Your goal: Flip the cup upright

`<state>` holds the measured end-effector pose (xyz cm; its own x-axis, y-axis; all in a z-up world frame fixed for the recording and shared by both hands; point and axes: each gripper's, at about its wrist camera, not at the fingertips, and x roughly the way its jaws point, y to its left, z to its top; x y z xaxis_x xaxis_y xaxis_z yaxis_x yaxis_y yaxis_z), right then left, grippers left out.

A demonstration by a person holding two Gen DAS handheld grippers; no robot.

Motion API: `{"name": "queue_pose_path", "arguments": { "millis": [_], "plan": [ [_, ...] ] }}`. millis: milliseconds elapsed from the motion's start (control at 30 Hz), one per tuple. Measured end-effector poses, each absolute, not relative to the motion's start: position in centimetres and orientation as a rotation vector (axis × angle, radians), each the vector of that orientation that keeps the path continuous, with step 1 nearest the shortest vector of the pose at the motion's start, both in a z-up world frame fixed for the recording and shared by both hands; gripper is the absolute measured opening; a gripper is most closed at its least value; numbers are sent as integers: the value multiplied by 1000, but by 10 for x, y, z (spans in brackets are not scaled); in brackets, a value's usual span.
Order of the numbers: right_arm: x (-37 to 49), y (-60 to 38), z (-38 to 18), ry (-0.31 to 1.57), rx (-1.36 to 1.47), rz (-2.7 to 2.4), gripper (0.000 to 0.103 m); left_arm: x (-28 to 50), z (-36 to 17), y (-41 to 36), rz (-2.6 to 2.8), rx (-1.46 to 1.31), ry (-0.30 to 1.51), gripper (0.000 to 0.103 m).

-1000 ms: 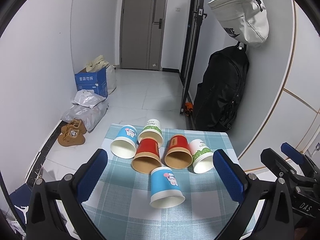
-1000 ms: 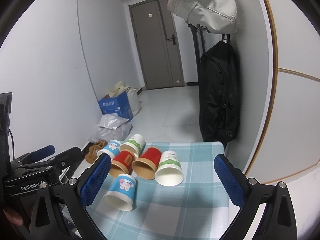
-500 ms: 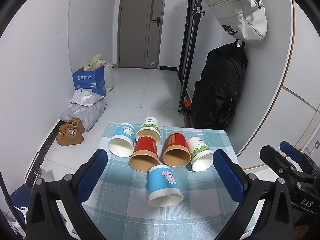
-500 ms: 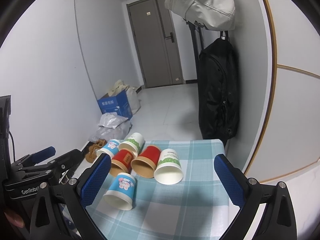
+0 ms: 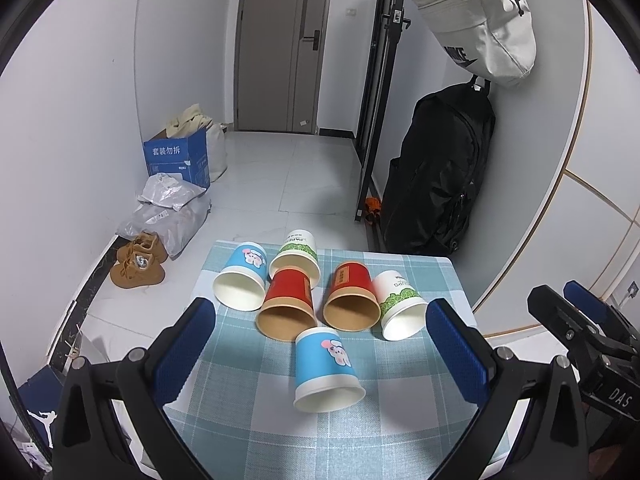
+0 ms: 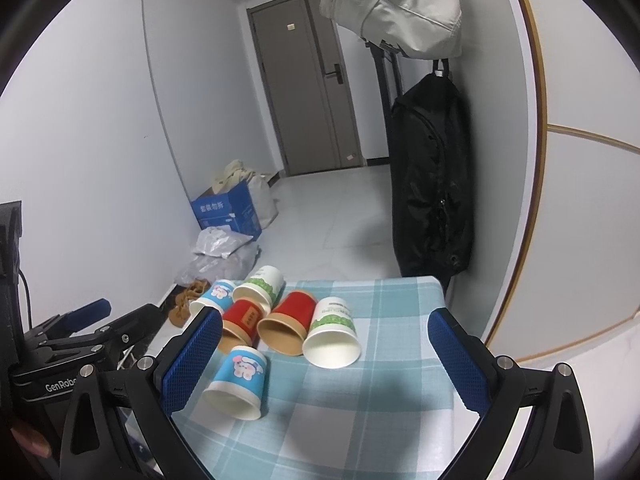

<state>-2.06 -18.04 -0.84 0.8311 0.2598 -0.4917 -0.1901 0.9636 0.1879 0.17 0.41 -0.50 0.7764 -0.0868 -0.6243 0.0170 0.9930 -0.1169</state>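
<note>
Several paper cups lie on their sides on a small table with a blue checked cloth (image 5: 248, 412). Nearest is a blue cup with a cartoon print (image 5: 325, 364), also in the right wrist view (image 6: 239, 378). Behind it lie two red cups (image 5: 288, 300) (image 5: 352, 294), a white-and-green cup (image 5: 398, 300), another blue cup (image 5: 242, 276) and another white-and-green cup (image 5: 297, 249). My left gripper (image 5: 320, 344) is open and empty above the near cups. My right gripper (image 6: 324, 364) is open and empty, farther right over the cloth.
Beyond the table are a tiled floor, a blue cardboard box (image 5: 178, 156), plastic bags (image 5: 168, 208) and brown shoes (image 5: 138, 264) at left. A black backpack (image 5: 436, 168) and a white bag (image 5: 484, 24) hang at right. The table's far edge drops to the floor.
Both views have shifted slightly: the cups sit a little higher and farther in the left wrist view. No cup has moved; both grippers stay open.
</note>
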Motion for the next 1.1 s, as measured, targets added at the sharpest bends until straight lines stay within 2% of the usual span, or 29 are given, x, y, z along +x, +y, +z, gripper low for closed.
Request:
{"name": "queue_pose_path", "arguments": {
  "millis": [267,600,767,833,1033,1067,1100],
  "plan": [
    [-19,-183,-7,555,120,219,103,14,-23,6,-68,-115,760,102],
    [-5,-204,-13,618,171,187,103,56,-98,11,-161,-186,1113,102],
    [7,-211,-16,649,224,190,103,73,-114,13,-178,-323,1247,102],
    [12,-211,-18,661,223,193,103,75,-117,4,-178,-281,1263,102],
    [17,-213,-22,689,248,200,103,82,-137,-4,-151,-231,1315,92],
    [18,-214,-22,691,253,202,103,83,-140,-3,-149,-228,1322,85],
    [19,-214,-21,692,260,203,103,83,-142,-5,-150,-224,1330,73]
  ]
}}
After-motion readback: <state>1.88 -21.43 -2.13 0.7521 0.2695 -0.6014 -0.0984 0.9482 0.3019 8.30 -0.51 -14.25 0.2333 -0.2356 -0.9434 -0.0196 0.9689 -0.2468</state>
